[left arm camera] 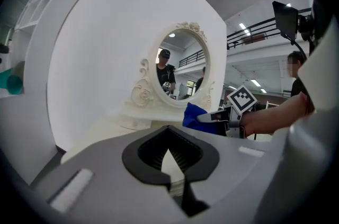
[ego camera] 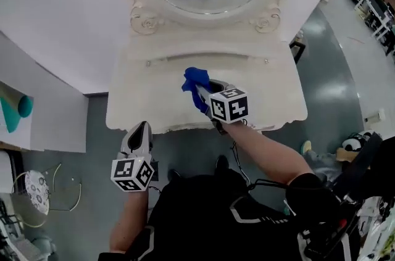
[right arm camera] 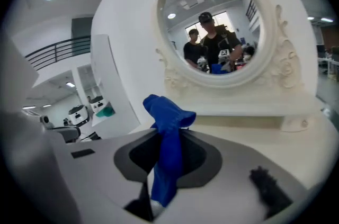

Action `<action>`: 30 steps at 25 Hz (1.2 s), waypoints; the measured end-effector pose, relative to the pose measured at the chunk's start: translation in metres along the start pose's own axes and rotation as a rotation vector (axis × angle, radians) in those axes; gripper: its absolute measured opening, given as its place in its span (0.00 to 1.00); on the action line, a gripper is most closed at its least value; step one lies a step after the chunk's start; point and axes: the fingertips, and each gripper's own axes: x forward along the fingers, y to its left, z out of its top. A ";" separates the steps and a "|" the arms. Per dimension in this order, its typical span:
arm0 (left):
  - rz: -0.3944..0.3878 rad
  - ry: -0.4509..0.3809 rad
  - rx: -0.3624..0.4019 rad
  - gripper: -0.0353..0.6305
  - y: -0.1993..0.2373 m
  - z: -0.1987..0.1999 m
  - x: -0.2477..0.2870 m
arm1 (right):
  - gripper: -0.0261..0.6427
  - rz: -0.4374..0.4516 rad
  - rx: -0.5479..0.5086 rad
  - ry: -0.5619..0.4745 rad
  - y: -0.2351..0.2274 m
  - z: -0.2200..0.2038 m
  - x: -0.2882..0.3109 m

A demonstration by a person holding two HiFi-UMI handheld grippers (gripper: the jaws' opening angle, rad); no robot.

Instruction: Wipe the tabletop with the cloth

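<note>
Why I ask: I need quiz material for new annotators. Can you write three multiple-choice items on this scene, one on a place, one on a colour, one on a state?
1. Where is the left claw?
A. In front of the table, off its front edge
B. Resting on the tabletop
C. Behind the table

2. What colour is the cloth?
A. Red
B. Yellow
C. Blue

3. What state is the right claw in?
A. Open and empty
B. Shut on the cloth
C. Shut and empty

Answers:
1 A: the head view shows it short of the table's front edge.
2 C: the cloth is blue in all three views.
3 B: the right gripper view shows the cloth pinched between its jaws.
</note>
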 end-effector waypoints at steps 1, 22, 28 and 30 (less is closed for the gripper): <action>0.017 -0.018 -0.014 0.07 0.016 0.003 -0.013 | 0.17 0.047 -0.004 0.009 0.029 0.001 0.016; 0.432 -0.050 -0.144 0.06 0.232 -0.040 -0.232 | 0.17 0.216 -0.203 0.322 0.323 -0.149 0.282; 0.365 -0.014 -0.131 0.06 0.231 -0.042 -0.222 | 0.16 0.174 -0.169 0.354 0.318 -0.168 0.283; 0.344 -0.004 -0.117 0.06 0.228 -0.039 -0.213 | 0.17 0.155 -0.161 0.367 0.314 -0.166 0.283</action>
